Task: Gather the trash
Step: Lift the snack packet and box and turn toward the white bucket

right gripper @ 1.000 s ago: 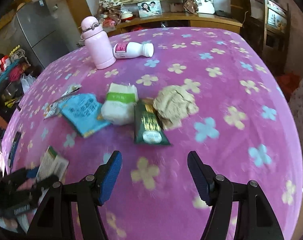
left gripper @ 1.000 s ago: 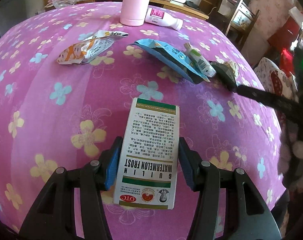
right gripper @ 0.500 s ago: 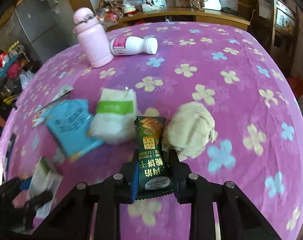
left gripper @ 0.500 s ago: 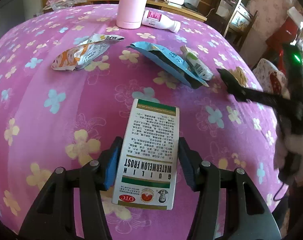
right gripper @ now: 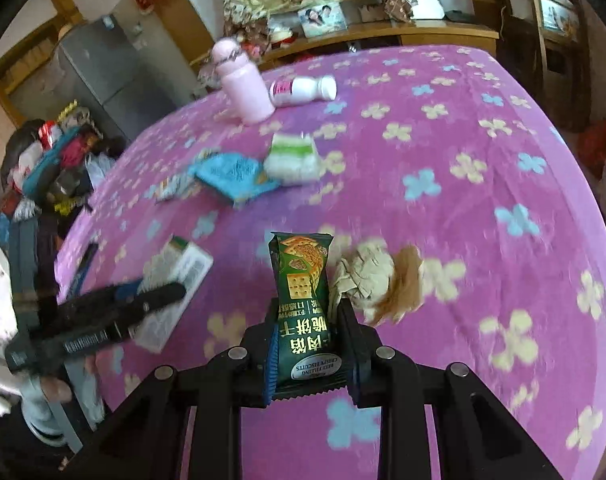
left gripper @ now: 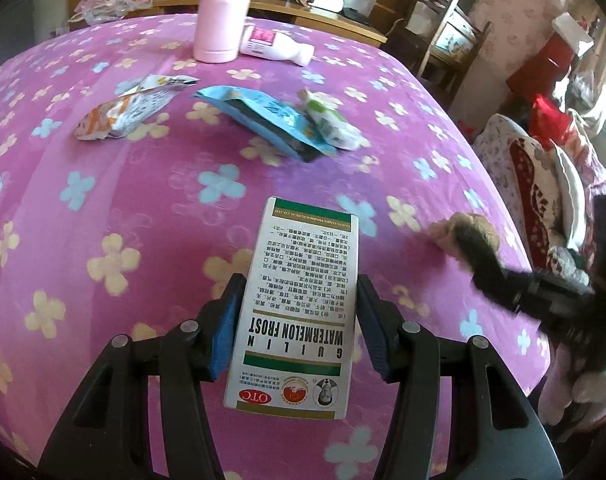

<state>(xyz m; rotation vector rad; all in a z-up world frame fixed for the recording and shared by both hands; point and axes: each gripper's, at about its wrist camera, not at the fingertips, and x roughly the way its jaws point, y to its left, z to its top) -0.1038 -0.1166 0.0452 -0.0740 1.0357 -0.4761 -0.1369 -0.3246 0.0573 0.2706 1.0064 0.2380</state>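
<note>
Green biscuit wrapper [right gripper: 303,304], flat on the table [right gripper: 483,152] a second ago, now sits pinched in the right tool [right gripper: 311,344], whose jaws have just closed on it beside the crumpled paper [right gripper: 367,276], seemingly lifted. Left tool [left gripper: 297,332] grips the box [left gripper: 299,304]; both pieces look ready for binning.

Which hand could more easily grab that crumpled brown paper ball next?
Probably neither yet: the right gripper sits beside the paper ball but grips a biscuit wrapper; the left gripper holds the medicine box.
</note>
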